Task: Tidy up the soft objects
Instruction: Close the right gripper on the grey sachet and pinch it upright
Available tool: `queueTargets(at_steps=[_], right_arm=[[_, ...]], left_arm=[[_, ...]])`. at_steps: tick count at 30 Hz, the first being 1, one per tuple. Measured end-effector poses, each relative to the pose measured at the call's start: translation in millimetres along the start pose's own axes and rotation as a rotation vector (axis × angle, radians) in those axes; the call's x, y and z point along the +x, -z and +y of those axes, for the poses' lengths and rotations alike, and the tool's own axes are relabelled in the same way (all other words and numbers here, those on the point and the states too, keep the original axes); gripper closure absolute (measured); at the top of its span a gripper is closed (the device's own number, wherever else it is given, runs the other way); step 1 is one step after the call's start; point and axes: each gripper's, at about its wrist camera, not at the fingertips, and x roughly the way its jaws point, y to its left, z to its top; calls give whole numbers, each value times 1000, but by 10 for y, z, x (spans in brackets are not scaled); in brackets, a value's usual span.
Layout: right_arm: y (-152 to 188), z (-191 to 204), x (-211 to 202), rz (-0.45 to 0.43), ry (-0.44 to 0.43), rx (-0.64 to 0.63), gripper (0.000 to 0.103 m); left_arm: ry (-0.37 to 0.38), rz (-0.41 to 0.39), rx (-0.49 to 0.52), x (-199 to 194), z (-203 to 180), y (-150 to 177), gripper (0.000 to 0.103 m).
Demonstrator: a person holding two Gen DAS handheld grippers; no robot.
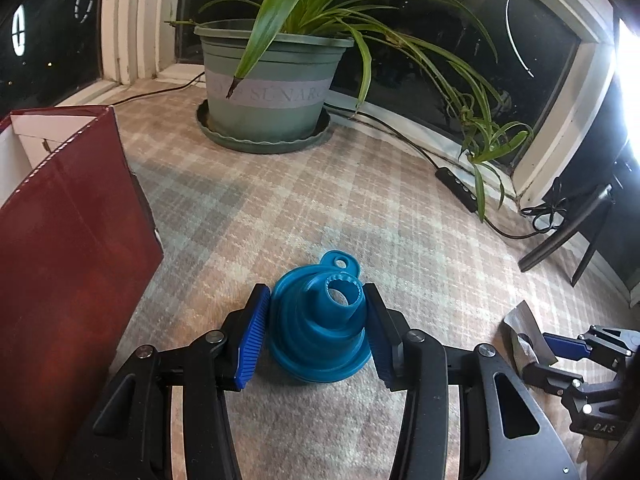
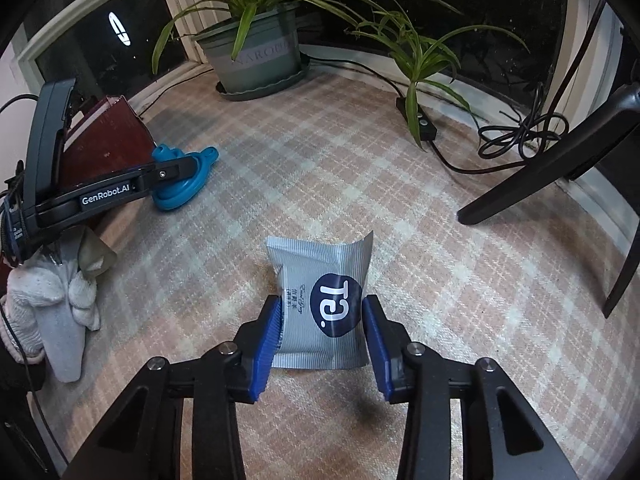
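A blue collapsible silicone funnel (image 1: 318, 326) stands wide end down on the plaid cloth, spout up. My left gripper (image 1: 316, 336) is open with its blue pads on either side of the funnel, close to it. The funnel (image 2: 182, 184) and left gripper (image 2: 176, 170) also show in the right wrist view. A grey striped soft packet (image 2: 322, 304) with a dark round logo lies flat on the cloth. My right gripper (image 2: 320, 340) is open around its near end, pads beside its edges. The packet's corner (image 1: 520, 330) shows in the left wrist view beside the right gripper (image 1: 560, 356).
A dark red open box (image 1: 68, 240) stands at the left, close to the funnel. A green potted plant (image 1: 268, 84) sits at the back. A power strip (image 2: 416, 118) and cables lie by the window. Black chair legs (image 2: 540, 160) stand at the right. A gloved hand (image 2: 52, 300) holds the left gripper.
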Motion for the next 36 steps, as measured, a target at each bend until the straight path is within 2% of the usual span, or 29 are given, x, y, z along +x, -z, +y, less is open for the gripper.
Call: queueTargets(at_steps=[8, 11, 16, 19, 23, 26, 30, 36], right_arm=[[7, -10, 8, 10, -9, 4, 69], [-16, -46, 90, 36, -22, 14, 63], [-25, -23, 132, 37, -20, 0, 63], [-28, -27, 98, 24, -18, 11, 65], [-33, -23, 21, 7, -15, 13, 74], [-23, -17, 12, 11, -14, 10, 75], [-19, -44, 90, 40, -21, 34, 62], [-37, -42, 167, 58, -27, 14, 56]], left_arm=[[2, 5, 12, -59, -42, 45, 58], [4, 3, 16, -83, -58, 56, 58], [7, 1, 17, -95, -68, 56, 58], [7, 1, 18, -95, -71, 51, 58], [10, -8, 24, -125, -91, 36, 58], [14, -13, 25, -150, -108, 24, 58], [16, -13, 28, -172, -126, 34, 58], [18, -15, 22, -201, -116, 44, 58]])
